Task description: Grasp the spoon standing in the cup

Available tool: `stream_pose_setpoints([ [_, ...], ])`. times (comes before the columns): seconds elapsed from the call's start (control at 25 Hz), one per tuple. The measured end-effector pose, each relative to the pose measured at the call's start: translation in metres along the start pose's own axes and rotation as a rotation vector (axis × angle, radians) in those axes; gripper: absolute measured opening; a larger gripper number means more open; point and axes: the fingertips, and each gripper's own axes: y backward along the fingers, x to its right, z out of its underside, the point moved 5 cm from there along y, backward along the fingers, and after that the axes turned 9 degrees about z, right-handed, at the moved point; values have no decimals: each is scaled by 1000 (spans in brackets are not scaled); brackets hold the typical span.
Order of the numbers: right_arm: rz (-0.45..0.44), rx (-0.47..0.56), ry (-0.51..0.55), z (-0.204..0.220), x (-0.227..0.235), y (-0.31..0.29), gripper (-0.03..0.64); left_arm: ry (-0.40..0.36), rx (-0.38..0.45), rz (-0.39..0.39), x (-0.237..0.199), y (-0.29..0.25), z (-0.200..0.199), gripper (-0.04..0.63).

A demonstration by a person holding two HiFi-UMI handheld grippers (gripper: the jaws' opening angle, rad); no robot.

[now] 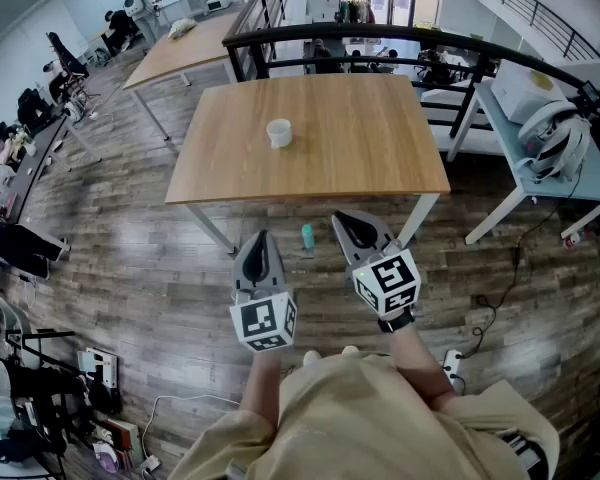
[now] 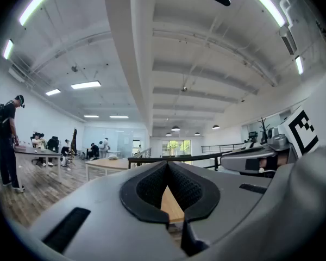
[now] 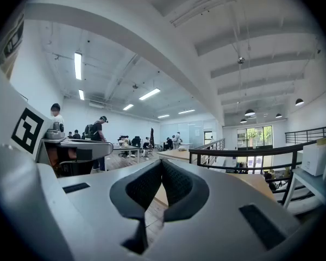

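Note:
A white cup (image 1: 279,132) stands on the wooden table (image 1: 380,158), left of its middle. It is too small in the head view to make out a spoon in it. Both grippers are held low in front of the table's near edge, well short of the cup. My left gripper (image 1: 261,238) is shut with nothing in it; in its own view the dark pads (image 2: 152,186) meet at the tips (image 2: 167,165). My right gripper (image 1: 343,220) is likewise shut and empty, pads touching (image 3: 162,162). Neither gripper view shows the cup.
A small teal object (image 1: 307,235) lies on the plank floor between the grippers. A black railing (image 1: 400,38) runs behind the table, a second wooden table (image 1: 180,48) stands at the back left, and a white desk (image 1: 550,168) with gear stands at the right. People sit far off.

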Motion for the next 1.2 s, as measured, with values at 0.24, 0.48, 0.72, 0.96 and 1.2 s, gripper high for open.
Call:
stream_pose_setpoints([
  [0.24,-15,31,-41,-3,4,6,15,21,3,41,13,-5,1,11],
  [0.48,5,43,-56,-3,24,19,15,30,20,44,30,-8,-3,11],
  [0.72,4,12,-120,21,36,24,15,28,3,39,47,0,8,11],
  [0.96,-33,10,-112,24,35,12,15,26,-16,35,41,-11,16,11],
  [1.2,-10,-2,-115,36,50,-16,15,48,-9,51,27,-43,31,11],
])
